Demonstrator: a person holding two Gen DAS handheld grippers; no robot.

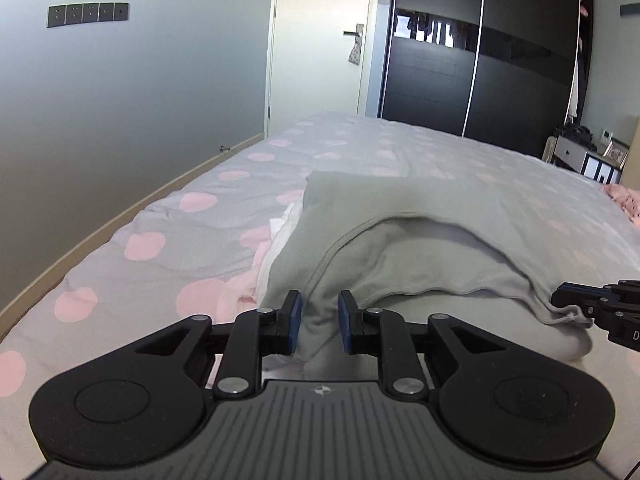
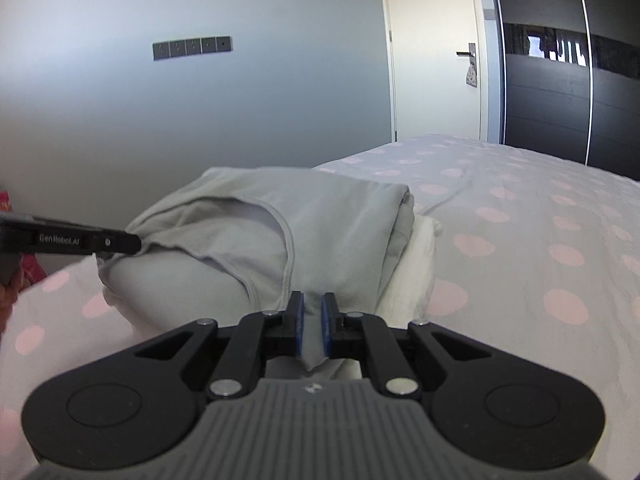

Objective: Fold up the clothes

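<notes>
A grey garment lies bunched on the bed, its top layer lifted into a fold with a seamed edge. In the left wrist view my left gripper is shut on a thick fold of this garment near the seam. From the right wrist view the left gripper meets the garment's left edge. My right gripper is shut on a narrow fold of the same garment, pads close together. It also shows at the left wrist view's right edge, where the right gripper holds the hem.
The bed cover is grey with pink dots. A white garment lies under the grey one. A wall runs along the bed's left side. A door and dark wardrobe stand beyond; a bedside table is far right.
</notes>
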